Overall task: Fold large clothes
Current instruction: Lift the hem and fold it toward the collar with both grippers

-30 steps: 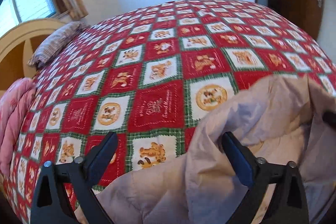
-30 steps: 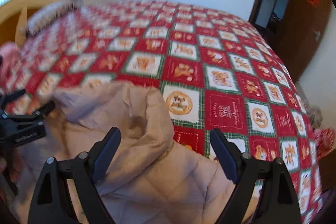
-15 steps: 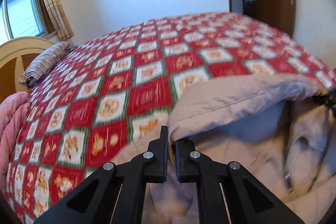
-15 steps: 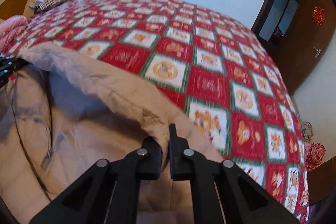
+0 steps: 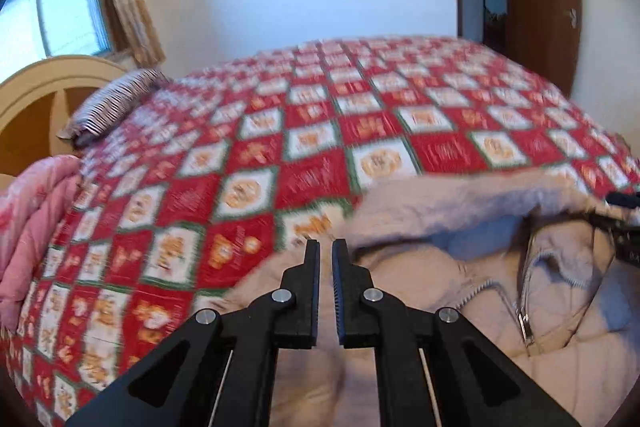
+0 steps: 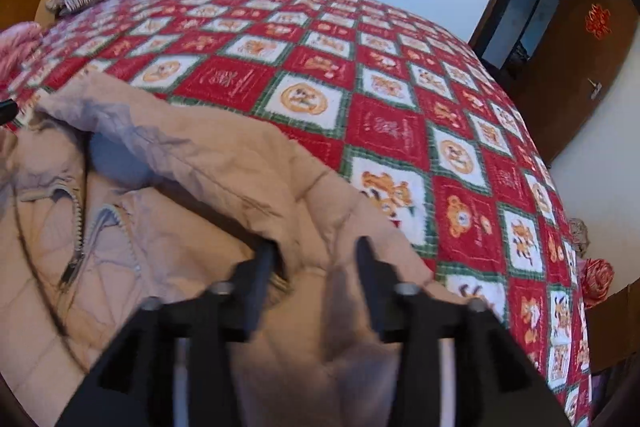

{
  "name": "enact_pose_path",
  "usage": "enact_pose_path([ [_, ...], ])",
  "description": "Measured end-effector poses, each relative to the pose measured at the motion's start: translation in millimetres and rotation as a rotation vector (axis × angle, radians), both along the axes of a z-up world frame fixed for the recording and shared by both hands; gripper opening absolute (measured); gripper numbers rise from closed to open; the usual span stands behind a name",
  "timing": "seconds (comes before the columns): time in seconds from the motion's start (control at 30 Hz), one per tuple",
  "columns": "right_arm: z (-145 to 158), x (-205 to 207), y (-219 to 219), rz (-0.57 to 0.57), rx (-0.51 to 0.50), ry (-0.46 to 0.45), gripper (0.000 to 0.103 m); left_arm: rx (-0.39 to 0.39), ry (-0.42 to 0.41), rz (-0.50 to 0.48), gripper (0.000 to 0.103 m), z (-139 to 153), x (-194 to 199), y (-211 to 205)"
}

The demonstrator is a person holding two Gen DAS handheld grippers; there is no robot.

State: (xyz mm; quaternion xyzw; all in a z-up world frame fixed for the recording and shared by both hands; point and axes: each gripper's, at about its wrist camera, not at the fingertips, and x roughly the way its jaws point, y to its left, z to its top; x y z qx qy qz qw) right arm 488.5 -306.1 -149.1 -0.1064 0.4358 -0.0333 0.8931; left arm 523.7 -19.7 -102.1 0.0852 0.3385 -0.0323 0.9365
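The beige quilted jacket (image 6: 168, 227) lies rumpled on the red patchwork bedspread (image 6: 400, 131), zip half undone, hood flopped open. Left gripper (image 5: 325, 251) is pinched nearly closed on nothing; right gripper (image 6: 316, 251) (blurred) has just been opening, fabric loose between its fingers.

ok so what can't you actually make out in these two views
- Left wrist view: whether the shut left gripper pinches the coat edge; motion blur hides it.
- Both views: the coat's sleeves and lower half, cut off by the bottom edge and covered by the gripper bodies.
- Left wrist view: the bedspread pictures, smeared by blur.
- Right wrist view: the room past the doorway, too dark.
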Motion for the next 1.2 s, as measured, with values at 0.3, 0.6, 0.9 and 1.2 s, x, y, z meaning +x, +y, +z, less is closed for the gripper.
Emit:
enact_pose_path([
  [0.3,45,-12,-17,-0.077,0.121,-0.112,0.058,-0.104,-0.033,0.208,0.095,20,59,18],
  [0.6,39,56,9,-0.14,0.287,-0.118,0.065,0.167,0.083,0.191,0.095,-35,109,-45],
  [0.9,-21,57,29,-0.069,0.169,0.009,0.065,0.192,0.101,0.158,0.096,-90,87,-48],
  [1.2,-37,58,21,-0.091,0.217,-0.001,0.067,0.155,0.111,0.157,0.098,-101,90,-48],
])
